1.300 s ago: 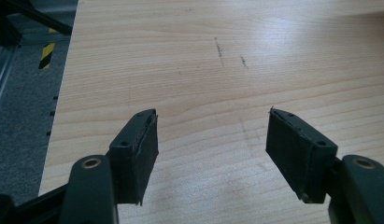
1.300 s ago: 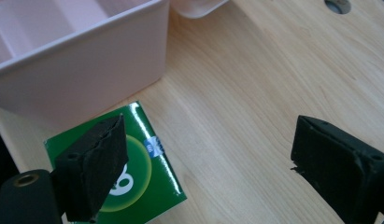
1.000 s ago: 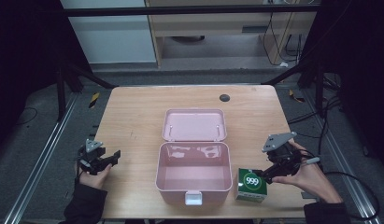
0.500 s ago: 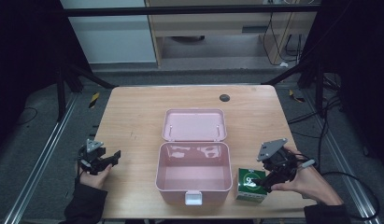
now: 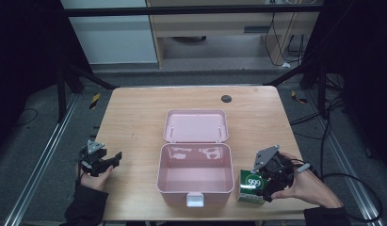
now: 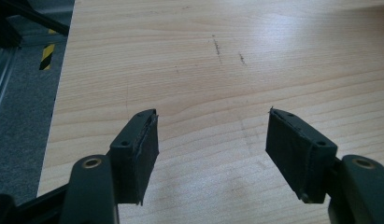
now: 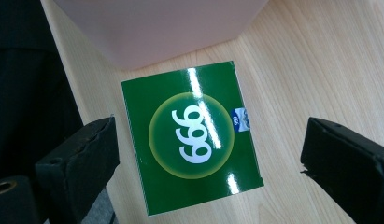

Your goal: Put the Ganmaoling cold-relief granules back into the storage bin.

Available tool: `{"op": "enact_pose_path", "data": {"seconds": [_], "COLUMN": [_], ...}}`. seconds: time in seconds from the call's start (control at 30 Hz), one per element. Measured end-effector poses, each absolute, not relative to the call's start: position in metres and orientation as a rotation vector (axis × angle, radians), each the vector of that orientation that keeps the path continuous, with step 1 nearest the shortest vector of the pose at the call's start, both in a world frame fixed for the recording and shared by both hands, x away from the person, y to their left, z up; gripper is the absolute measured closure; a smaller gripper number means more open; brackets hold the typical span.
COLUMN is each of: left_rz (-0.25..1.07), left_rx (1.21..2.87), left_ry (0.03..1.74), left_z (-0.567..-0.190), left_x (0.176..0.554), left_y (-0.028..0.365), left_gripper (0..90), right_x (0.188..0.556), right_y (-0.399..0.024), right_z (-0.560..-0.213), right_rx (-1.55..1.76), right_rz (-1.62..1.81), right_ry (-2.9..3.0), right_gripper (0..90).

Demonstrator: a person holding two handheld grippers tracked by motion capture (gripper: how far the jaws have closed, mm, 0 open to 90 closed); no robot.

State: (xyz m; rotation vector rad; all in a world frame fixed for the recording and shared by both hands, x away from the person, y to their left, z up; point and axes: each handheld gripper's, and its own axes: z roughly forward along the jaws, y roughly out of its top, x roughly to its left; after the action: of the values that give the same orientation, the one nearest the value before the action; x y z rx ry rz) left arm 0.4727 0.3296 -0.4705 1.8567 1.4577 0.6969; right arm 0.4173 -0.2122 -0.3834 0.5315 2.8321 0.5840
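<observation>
Wooden table (image 5: 134, 117): green box (image 7: 192, 135) lies flat beside pink case (image 5: 195, 174), centred under right gripper (image 7: 208, 158); jaws just opening, wide, clear of it. Left gripper (image 6: 210, 140) wide, empty.

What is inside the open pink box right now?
The pink box looks empty in the high view: bare pink floor and walls with glare, its lid folded back. The strip just behind its near wall is hidden. The green carton stands outside, beside it.
</observation>
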Motion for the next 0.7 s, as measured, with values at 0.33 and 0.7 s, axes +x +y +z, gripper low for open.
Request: {"op": "enact_pose_path", "data": {"seconds": [0.33,0.7], "left_rz": [0.7,0.701], "left_rx": [1.859,1.862], "left_ry": [1.456,1.456], "left_z": [-0.471,-0.471], "left_x": [0.473,0.473], "left_y": [0.329,0.33], "left_gripper": [34.3,34.6], "right_x": [0.417,0.42], "right_y": [-0.208,-0.202], "right_z": [-0.395,-0.409], "right_rx": [0.51,0.477], "right_rz": [0.543,0.514], "right_ry": [2.871,2.898], "right_gripper": [2.9,2.3]}}
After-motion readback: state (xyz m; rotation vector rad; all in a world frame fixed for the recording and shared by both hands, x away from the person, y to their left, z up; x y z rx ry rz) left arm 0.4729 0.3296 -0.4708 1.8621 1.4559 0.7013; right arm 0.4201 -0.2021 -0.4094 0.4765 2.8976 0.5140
